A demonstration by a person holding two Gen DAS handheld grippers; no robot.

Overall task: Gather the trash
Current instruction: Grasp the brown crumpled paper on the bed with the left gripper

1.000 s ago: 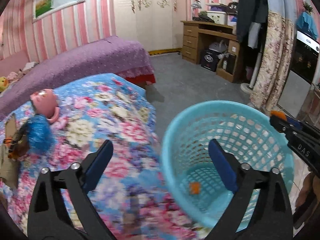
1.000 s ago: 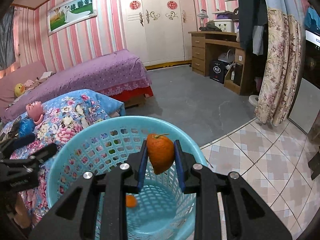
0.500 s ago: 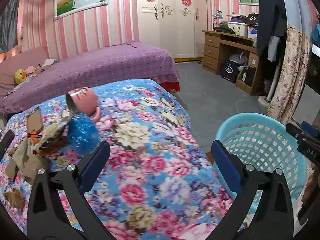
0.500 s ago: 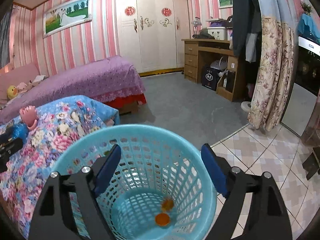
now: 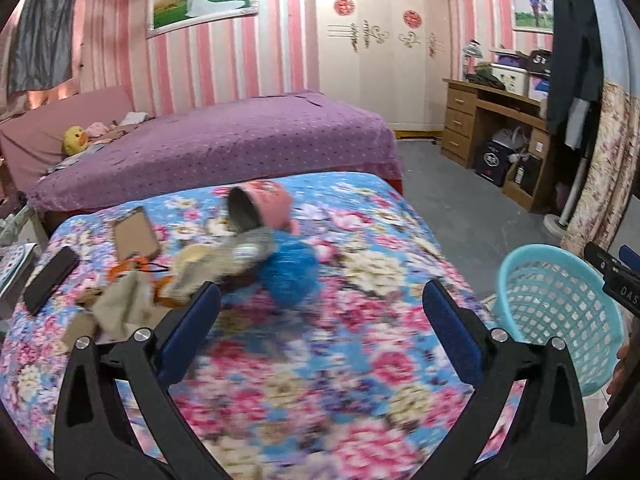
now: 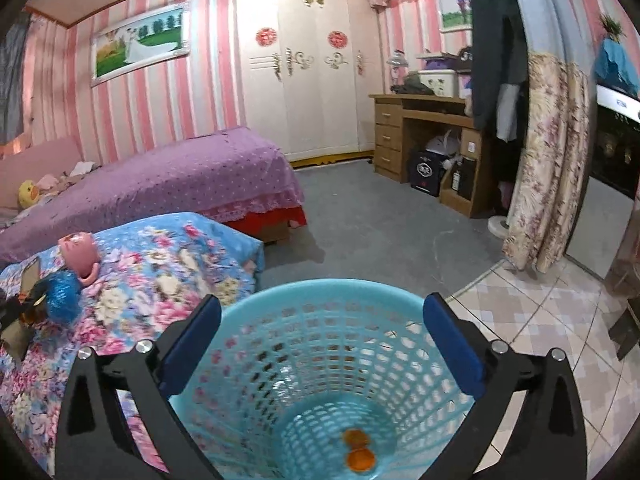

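A light blue plastic basket point(image 6: 320, 344) stands on the floor beside the flowered bed; two orange pieces point(image 6: 358, 450) lie at its bottom. It also shows in the left wrist view point(image 5: 560, 312). My right gripper point(image 6: 320, 344) is open and empty above the basket. My left gripper point(image 5: 318, 328) is open and empty over the flowered bedspread point(image 5: 360, 360). Ahead of it lie a blue crumpled ball point(image 5: 292, 272), a pink cup on its side point(image 5: 260, 206), crumpled wrappers point(image 5: 216, 264) and beige scraps point(image 5: 124, 304).
A brown card point(image 5: 134, 234) and a black phone-like slab point(image 5: 50, 280) lie at the bed's left. A purple bed point(image 5: 220, 148) stands behind. A wooden desk point(image 6: 424, 136), floral curtain point(image 6: 548, 168) and grey floor point(image 6: 380, 232) lie to the right.
My right gripper opened and dropped the orange piece into the basket. My left gripper swung left from the basket to over the flowered bed, toward the clutter.
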